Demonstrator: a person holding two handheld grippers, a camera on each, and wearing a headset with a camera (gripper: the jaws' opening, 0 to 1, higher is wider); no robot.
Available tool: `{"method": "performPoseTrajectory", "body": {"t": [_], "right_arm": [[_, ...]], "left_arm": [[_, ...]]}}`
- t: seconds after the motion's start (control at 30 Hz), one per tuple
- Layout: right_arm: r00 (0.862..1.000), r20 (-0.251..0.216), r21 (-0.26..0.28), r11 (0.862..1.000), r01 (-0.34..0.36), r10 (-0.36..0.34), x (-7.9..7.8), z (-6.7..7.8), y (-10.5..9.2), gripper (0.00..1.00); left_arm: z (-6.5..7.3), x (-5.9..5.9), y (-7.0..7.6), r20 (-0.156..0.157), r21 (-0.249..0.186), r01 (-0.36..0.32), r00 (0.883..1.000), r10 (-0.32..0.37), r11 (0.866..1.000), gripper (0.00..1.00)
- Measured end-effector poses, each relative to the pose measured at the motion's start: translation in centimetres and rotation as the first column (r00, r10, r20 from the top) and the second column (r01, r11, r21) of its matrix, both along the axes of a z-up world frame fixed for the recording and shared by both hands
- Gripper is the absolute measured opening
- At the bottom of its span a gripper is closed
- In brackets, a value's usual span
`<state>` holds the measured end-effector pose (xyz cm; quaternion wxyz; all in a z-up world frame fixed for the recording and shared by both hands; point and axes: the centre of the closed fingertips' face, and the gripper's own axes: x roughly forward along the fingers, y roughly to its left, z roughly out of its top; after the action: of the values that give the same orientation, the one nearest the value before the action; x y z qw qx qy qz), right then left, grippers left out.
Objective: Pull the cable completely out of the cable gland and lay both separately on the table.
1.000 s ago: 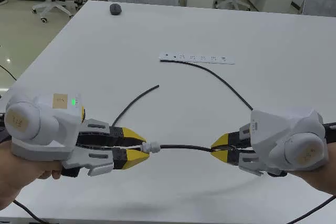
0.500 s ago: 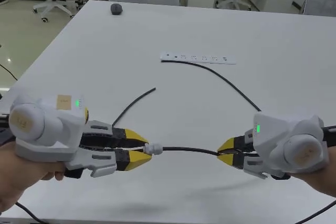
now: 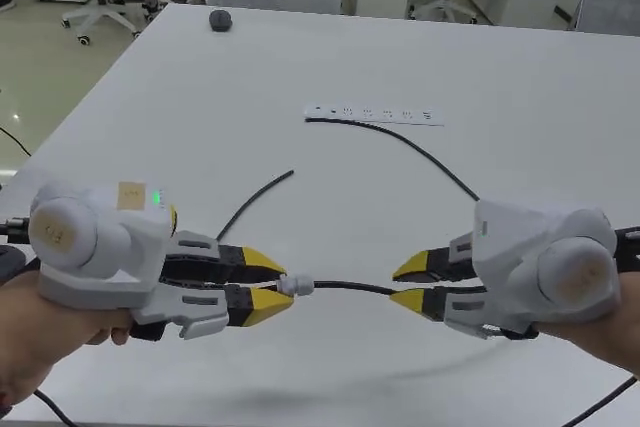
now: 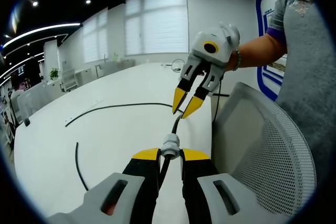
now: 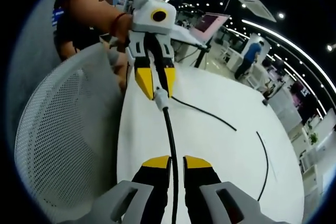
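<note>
Left gripper (image 3: 284,285) is clamped on the white cable gland (image 3: 300,286). In the left gripper view the gland sits right between the yellow tips. The black cable (image 3: 350,287) comes out of the gland's right side and runs straight across to the right gripper (image 3: 393,286), whose jaws are parted, with the cable passing between them. I can't tell whether it touches either jaw. The cable isn't out of the gland: its other length comes out from behind the left gripper and curves away to a free end (image 3: 292,173) lying on the table (image 3: 300,67), further out and a bit left of centre.

Both grippers are held low over the near edge of the table, tips pointing at each other, with only a short stretch of cable between them. Their shadow falls on the white top just below.

As for room, there's plenty. The table is bare between the grippers and the power strip (image 3: 375,113), which lies well apart on the far side. Its cord (image 3: 420,152) arcs to the right and disappears behind the right gripper, so that side is a bit more crowded. The table's left edge runs diagonally off to the far left, and a mouse (image 3: 220,19) sits way out by the far edge. A white mesh chair (image 4: 252,145) is right up against the near edge — tight there.
</note>
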<state>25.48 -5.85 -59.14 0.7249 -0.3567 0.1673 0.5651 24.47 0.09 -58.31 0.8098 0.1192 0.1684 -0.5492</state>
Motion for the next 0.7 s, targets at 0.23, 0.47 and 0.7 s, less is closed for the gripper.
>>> {"method": "performPoseTrajectory", "body": {"t": [0.23,0.47,0.7], "right_arm": [[0.994,0.044,0.013,0.995,-0.099,0.098,-1.3,1.5,3.6,0.04],[0.984,0.070,-0.045,0.986,-0.160,0.163,-1.7,1.2,4.0,0.02],[0.980,0.059,-0.064,0.980,-0.186,0.190,-2.3,0.6,3.9,0.00]], "left_arm": [[0.4,-0.2,-0.6,0.011,0.006,0.020,1.000,-0.020,1.000,0.15],[0.5,-0.6,-0.9,0.015,0.010,0.033,0.999,-0.033,0.999,0.15],[0.3,-1.0,-1.1,0.015,0.014,0.046,0.999,-0.046,0.999,0.15]]}}
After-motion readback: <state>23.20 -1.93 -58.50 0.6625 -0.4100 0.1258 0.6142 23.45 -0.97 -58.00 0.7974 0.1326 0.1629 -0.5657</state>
